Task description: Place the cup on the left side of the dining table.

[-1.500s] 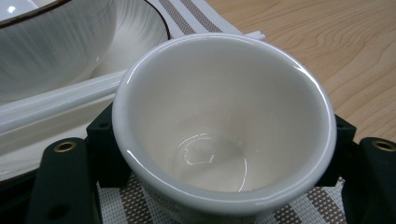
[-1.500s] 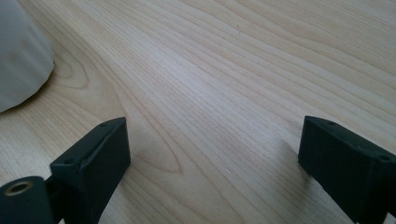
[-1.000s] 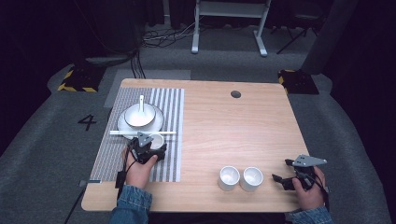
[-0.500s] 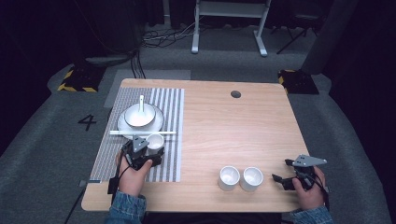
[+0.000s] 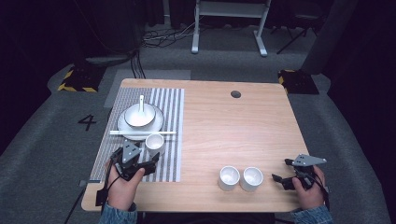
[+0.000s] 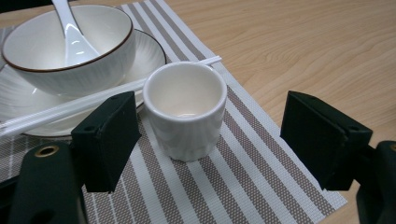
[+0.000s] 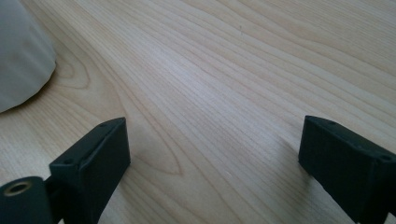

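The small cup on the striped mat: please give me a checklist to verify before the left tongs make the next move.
1. Left tongs open: ok, jaws stand wide apart.
2. Small cup upright on the striped mat: ok.
3. Cup free of the jaws: ok, a gap on each side.
4. Cup empty: ok, the inside looks bare.
5. Chopsticks clear of the cup: cannot tell, their tips pass close behind its rim.
6. Right tongs out of the way: ok, open near the right edge, beside two other cups.
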{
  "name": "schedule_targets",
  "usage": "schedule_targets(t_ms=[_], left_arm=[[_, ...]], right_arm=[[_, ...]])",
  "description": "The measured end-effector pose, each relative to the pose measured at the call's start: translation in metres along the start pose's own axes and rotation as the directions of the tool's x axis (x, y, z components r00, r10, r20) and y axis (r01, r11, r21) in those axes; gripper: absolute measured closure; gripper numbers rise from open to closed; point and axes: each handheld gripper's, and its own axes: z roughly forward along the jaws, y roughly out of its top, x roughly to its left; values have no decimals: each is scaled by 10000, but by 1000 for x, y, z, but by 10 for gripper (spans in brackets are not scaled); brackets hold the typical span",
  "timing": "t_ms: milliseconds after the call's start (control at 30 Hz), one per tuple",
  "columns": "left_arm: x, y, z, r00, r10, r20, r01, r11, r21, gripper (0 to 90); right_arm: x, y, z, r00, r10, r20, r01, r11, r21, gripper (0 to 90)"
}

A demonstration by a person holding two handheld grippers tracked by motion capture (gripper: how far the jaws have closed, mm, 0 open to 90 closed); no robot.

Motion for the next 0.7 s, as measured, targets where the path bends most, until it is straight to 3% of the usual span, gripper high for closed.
schedule_targets(t_ms=[133,333,700], left_arm=[[2,-4,-17,9996,-105,267,108,9999,-122,196],[6,-11,-31,9998,101,177,-100,9999,-44,196],[17,-36,-37,9988,377,300,-402,9951,906,197]], right_arm=[[0,0,0,10000,-1,7,1,10000,1,91],[0,0,0,10000,-4,8,4,10000,0,91],[0,0,0,10000,-1,9,1,10000,2,90]])
